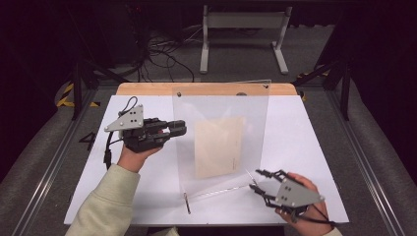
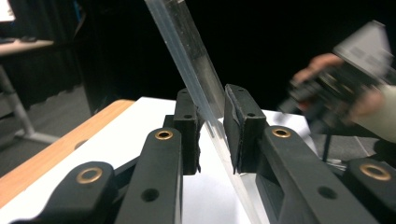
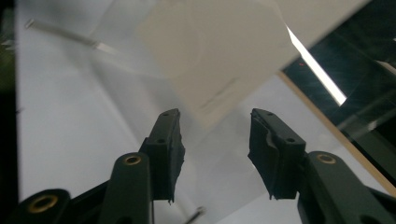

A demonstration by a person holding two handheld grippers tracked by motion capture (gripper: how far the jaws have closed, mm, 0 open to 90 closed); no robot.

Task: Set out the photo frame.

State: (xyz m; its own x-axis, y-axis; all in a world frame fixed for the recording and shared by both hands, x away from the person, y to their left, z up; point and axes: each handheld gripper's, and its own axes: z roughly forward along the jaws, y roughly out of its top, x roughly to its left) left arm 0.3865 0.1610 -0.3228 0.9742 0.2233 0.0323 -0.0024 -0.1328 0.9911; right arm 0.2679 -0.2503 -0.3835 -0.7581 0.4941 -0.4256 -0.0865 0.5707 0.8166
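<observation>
Two grippers work one clear acrylic sheet [image 1: 221,132] that stands tilted on the white table [image 1: 305,142]. At the left, the left gripper [image 1: 179,129] is clenched on the sheet's left edge; in the left gripper view the sheet [image 2: 196,79] runs between the pads [image 2: 189,126], which press against it. One beige paper [image 1: 219,146] lies behind the sheet, with a thin line of print along its right side, too small to read. One thin clear strip [image 1: 216,191] lies on the table by the sheet's lower edge. At the right, the right gripper [image 1: 260,179] is released, jaws apart with nothing between them, just beside the sheet's lower right corner. Its own view shows the paper [image 3: 219,60] through the sheet.
</observation>
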